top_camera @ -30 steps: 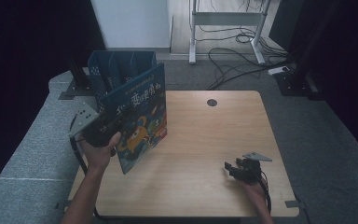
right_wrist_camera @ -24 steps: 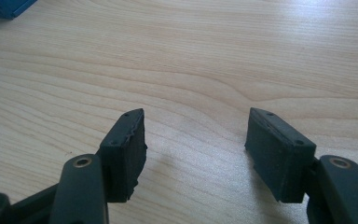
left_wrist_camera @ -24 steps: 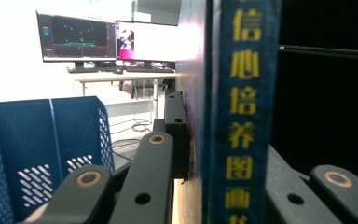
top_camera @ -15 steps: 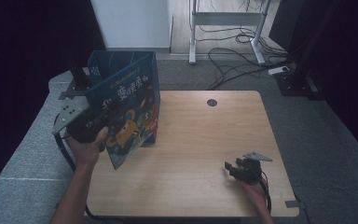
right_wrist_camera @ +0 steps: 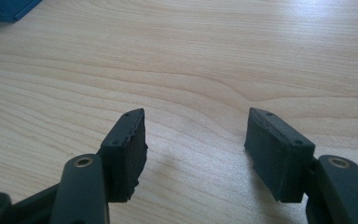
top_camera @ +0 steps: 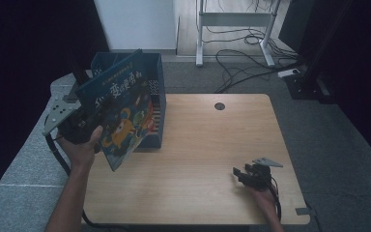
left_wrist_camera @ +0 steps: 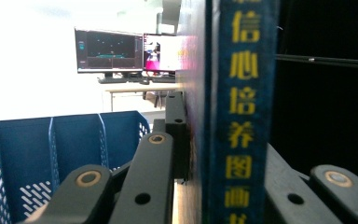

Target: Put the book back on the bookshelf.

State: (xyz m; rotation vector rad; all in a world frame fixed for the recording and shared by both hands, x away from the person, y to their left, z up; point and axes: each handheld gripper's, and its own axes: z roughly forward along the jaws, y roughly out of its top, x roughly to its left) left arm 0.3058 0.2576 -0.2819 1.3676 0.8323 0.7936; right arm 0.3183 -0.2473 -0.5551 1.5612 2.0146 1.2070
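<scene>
A blue picture book (top_camera: 121, 113) with cartoon figures and yellow lettering hangs tilted above the table's left edge, in front of a blue slotted basket (top_camera: 150, 72). My left gripper (top_camera: 79, 126) is shut on the book near its spine. In the left gripper view the spine (left_wrist_camera: 240, 116) stands upright between the jaws, and the basket (left_wrist_camera: 51, 149) lies past it on the left. My right gripper (top_camera: 245, 175) rests low on the wooden table (top_camera: 212, 145) at the front right. It is open, and only bare wood shows between its pads (right_wrist_camera: 126, 144).
A round cable hole (top_camera: 219, 106) sits near the table's far edge. Grey padding (top_camera: 24, 159) borders the table on the left. Behind the table, cables (top_camera: 236, 53) trail over the floor by a white frame. Two lit monitors (left_wrist_camera: 116, 51) stand on a far desk.
The left hand has carried the book left and back, nearer the basket, and raised it. The right gripper has stayed put, still open.
</scene>
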